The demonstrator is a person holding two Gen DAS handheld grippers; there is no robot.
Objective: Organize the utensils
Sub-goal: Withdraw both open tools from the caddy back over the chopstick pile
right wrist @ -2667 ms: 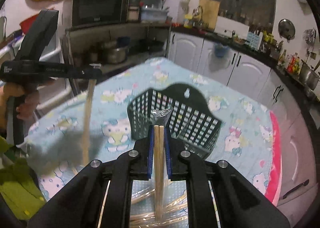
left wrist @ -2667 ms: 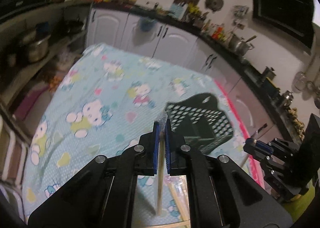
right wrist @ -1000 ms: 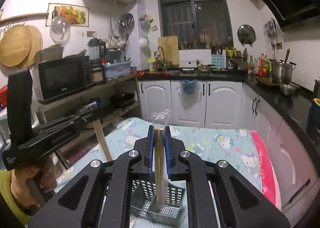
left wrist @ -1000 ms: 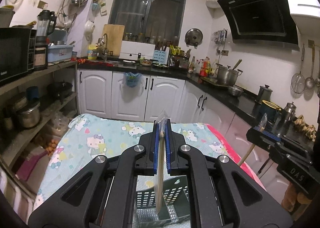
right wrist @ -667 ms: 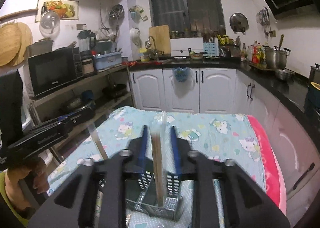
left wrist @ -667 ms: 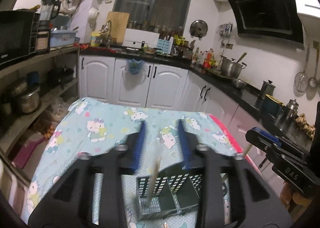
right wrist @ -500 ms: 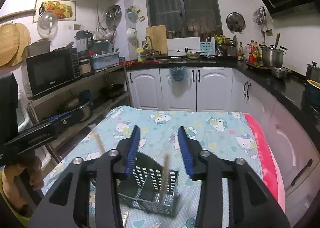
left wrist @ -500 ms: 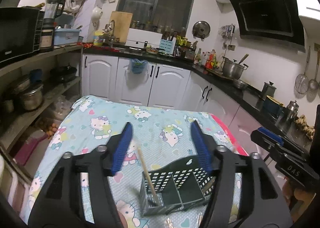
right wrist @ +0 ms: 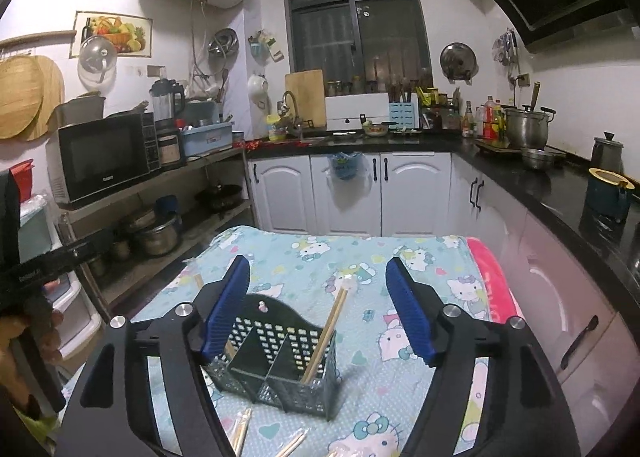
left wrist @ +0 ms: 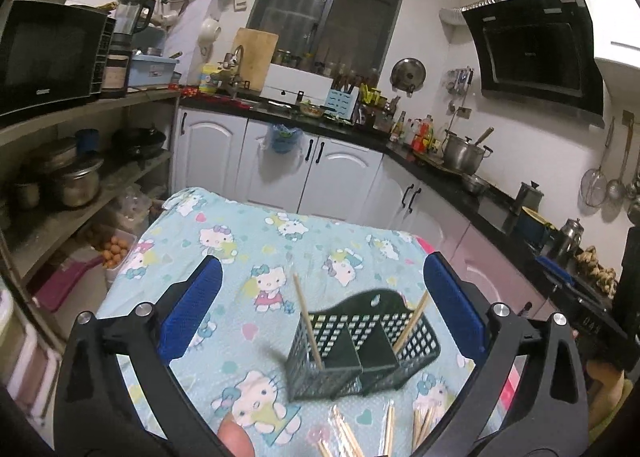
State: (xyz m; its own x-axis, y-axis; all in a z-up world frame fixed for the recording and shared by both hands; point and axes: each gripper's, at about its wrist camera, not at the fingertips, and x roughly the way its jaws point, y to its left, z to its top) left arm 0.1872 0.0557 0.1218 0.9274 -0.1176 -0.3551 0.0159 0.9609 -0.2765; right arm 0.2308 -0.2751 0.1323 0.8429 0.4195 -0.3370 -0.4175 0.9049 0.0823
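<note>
- The basket (left wrist: 362,353) stands upright on the table, just ahead of and below both claws; it has two compartments, side by side.
- Each compartment holds one wrapped pair of chopsticks, standing on end. The left pair (left wrist: 308,331) leans toward the left claw's side; the right pair (right wrist: 325,337) leans back and to the right.
- Count in the basket: two pairs. More wrapped pairs (left wrist: 386,431) lie flat on the table on the near side of the basket, under the claws. At least four show from the left camera; the frame edge cuts them off, so no exact count.
- Those loose pairs point roughly from the claws toward the basket.
- Left claw (left wrist: 322,315): jaws spread wide, holding nothing. Right claw (right wrist: 318,309): jaws spread wide, holding nothing.
- Both claws hang above the basket, pointing across it. The loose pairs lie below and behind the fingertips. Neither claw is plainly nearer.
- Judgement: the next pickup calls for drawing back, dipping down, and closing across a pair's length.
- The patterned cloth (right wrist: 424,277) covers the table.
</note>
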